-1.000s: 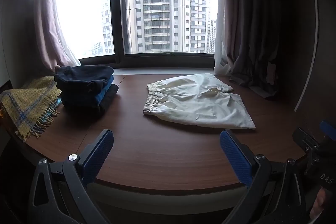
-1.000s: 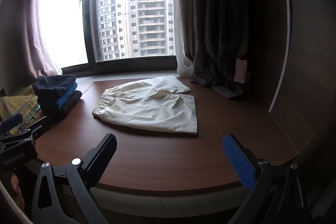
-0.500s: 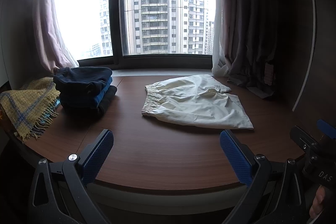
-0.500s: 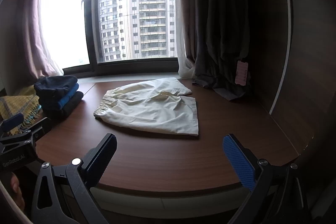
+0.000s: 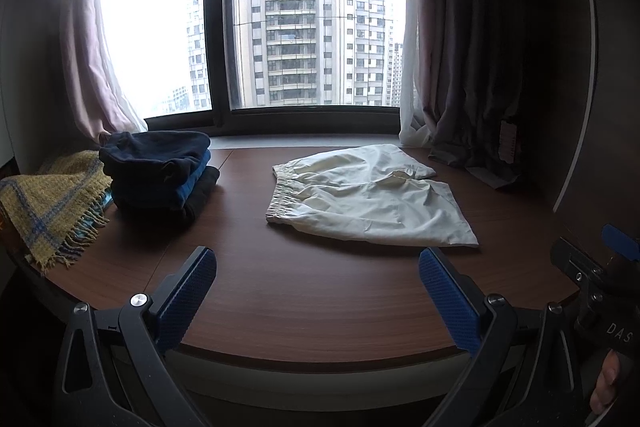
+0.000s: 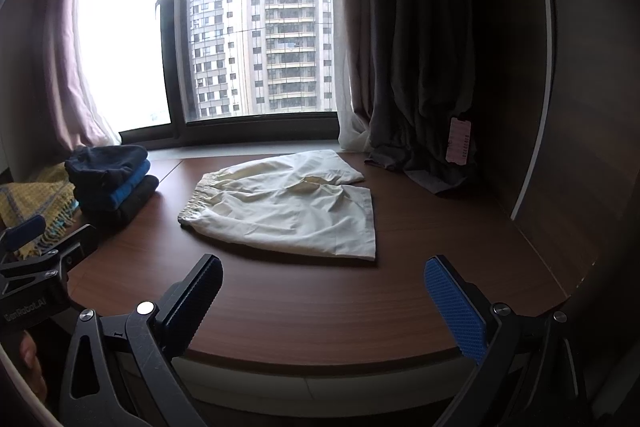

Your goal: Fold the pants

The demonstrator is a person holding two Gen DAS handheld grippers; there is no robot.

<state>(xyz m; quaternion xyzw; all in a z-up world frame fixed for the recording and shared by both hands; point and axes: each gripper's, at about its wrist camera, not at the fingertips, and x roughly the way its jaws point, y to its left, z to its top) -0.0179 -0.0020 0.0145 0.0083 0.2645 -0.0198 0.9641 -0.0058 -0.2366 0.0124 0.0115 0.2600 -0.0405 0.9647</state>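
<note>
Shorts (image 5: 368,203) flat on table (image 5: 304,299) — left gripper (image 5: 318,291), right gripper (image 6: 334,291) both spread wide, empty

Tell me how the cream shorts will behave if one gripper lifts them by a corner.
The shorts lie flat and wrinkled on the table, so they would probably droop limply from one corner. The thin cloth looks light. Already doubled over, the layers may slide apart or unfold. The gathered waistband looks thicker, likely a firmer grip.
</note>
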